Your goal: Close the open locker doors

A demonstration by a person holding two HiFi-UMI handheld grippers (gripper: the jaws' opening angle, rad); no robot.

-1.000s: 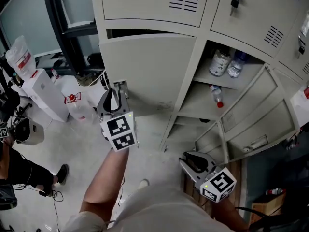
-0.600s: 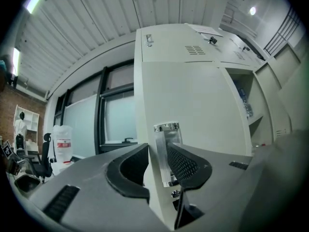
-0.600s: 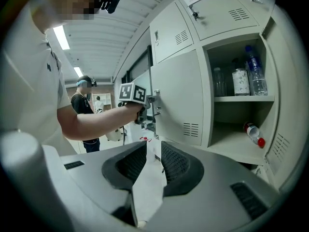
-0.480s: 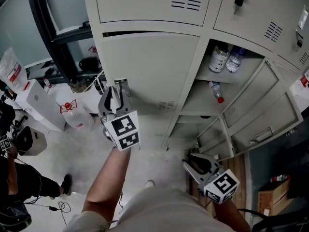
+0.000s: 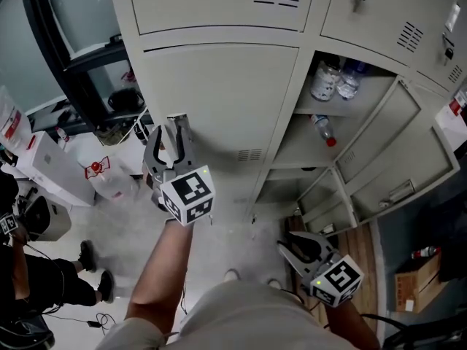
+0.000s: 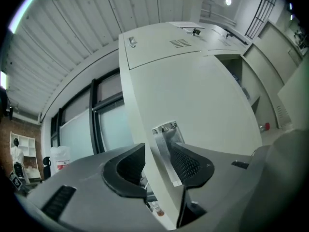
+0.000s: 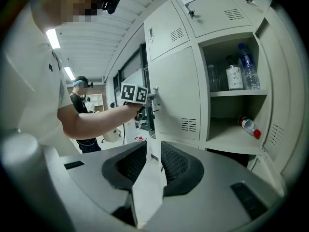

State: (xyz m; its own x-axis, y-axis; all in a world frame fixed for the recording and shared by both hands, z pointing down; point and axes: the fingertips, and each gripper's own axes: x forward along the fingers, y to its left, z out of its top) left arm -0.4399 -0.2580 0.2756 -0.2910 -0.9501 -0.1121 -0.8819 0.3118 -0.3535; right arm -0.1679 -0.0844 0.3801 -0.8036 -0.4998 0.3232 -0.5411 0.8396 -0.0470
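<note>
Left gripper [image 5: 170, 134] just opened, door latch [image 6: 163, 144] between its jaws — right gripper [image 5: 298, 245] empty, jaws apart; three bottles [image 5: 325, 79] shelved.

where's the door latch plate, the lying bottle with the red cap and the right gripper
door latch plate [image 6: 164, 146], left gripper view, middle of the metal strip
lying bottle [image 5: 322, 130], head view, its clear body
right gripper [image 5: 290, 241], head view, midway between its fingertips

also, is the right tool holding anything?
No, the right tool is empty: its jaws stand apart with nothing between them.
</note>
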